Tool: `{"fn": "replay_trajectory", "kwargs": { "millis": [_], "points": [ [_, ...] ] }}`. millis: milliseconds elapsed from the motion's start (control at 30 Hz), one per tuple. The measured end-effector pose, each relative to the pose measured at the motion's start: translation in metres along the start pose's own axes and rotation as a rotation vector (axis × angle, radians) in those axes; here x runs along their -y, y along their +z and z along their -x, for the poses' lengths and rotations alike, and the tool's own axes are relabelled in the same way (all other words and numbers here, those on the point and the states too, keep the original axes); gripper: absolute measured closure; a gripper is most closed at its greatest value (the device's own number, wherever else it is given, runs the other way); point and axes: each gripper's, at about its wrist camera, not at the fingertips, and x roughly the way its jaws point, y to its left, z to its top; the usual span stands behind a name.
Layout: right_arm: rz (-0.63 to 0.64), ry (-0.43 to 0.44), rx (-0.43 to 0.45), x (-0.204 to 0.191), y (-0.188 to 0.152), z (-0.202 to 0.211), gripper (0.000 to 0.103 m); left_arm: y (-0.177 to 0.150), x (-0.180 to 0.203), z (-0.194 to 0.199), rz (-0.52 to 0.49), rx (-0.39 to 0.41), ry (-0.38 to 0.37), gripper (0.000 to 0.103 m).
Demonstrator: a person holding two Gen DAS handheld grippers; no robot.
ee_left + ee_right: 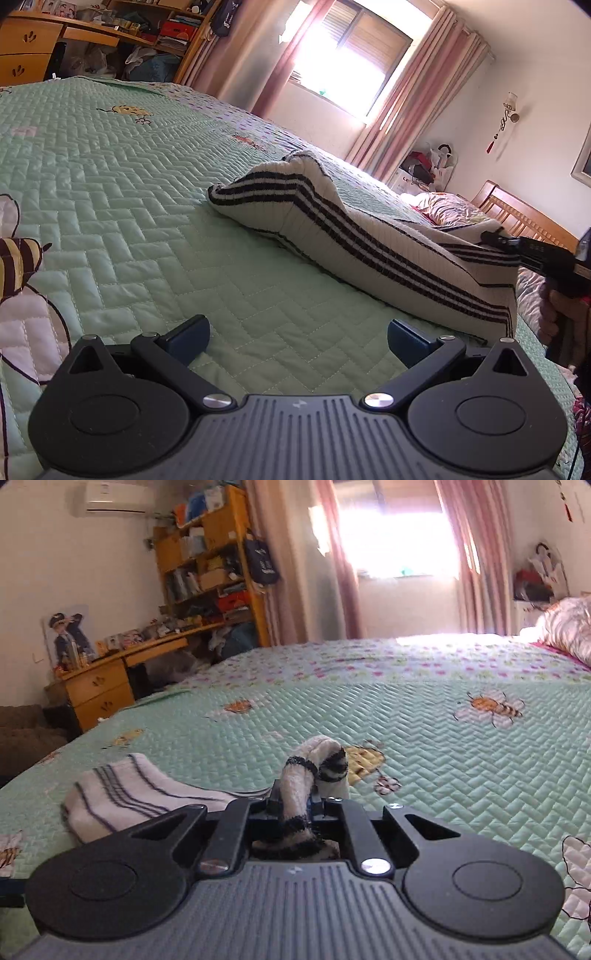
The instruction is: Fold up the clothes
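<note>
A corner of the striped sweater (295, 805) is pinched tight in the right tongs (295, 801) at the near edge of the bed (129, 221); the fold is being started. The left tongs (298, 334) are gaping, empty; another corner must be gripped next.

Right tool (495, 236) body cut by frame edge; its pads hidden under striped garment (295, 805).

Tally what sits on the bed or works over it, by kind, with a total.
Striped white knit garments: 1
Quilted green bedspreads: 1
Pink pillows: 1
Grippers: 2, the left gripper with jaws open and empty, the right gripper with jaws shut on the garment's edge
Total: 5
</note>
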Motion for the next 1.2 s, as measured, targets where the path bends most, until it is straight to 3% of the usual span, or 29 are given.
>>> {"fn": "replay_trajectory", "kwargs": {
  "millis": [100, 200, 300, 400, 533, 633, 733, 900, 1067, 1200],
  "points": [
    [0.130, 0.082, 0.013, -0.044, -0.011, 0.044, 0.092, 0.001, -0.001, 0.000, 0.006, 0.001, -0.004, 0.001],
    [0.216, 0.131, -0.032, -0.078, -0.041, 0.085, 0.091, 0.003, -0.003, 0.003, 0.032, 0.002, -0.014, 0.001],
    [0.232, 0.142, -0.124, -0.091, -0.077, 0.117, 0.089, 0.007, -0.005, 0.010, 0.079, -0.007, -0.013, 0.001],
    [0.156, 0.113, -0.205, -0.085, -0.108, 0.136, 0.086, 0.012, -0.009, 0.022, 0.152, -0.009, -0.023, 0.001],
    [-0.025, 0.091, -0.183, -0.066, -0.117, 0.160, 0.069, 0.016, -0.014, 0.042, 0.223, -0.012, -0.046, 0.001],
    [-0.175, 0.136, -0.149, -0.055, -0.114, 0.182, 0.052, 0.010, -0.017, 0.066, 0.234, -0.022, -0.072, 0.001],
    [-0.290, 0.186, -0.133, -0.045, -0.113, 0.203, 0.042, -0.001, -0.023, 0.086, 0.251, -0.052, -0.081, 0.001],
    [-0.428, 0.145, -0.073, -0.046, -0.125, 0.221, 0.037, -0.015, -0.032, 0.113, 0.270, -0.062, -0.069, 0.001],
    [-0.840, 0.065, -0.011, -0.020, -0.166, 0.207, 0.032, -0.004, -0.042, 0.116, 0.313, -0.046, -0.045, 0.001],
    [-1.170, 0.137, 0.037, -0.002, -0.201, 0.179, 0.030, 0.008, -0.046, 0.099, 0.301, -0.086, 0.017, 0.001]
  ]
}}
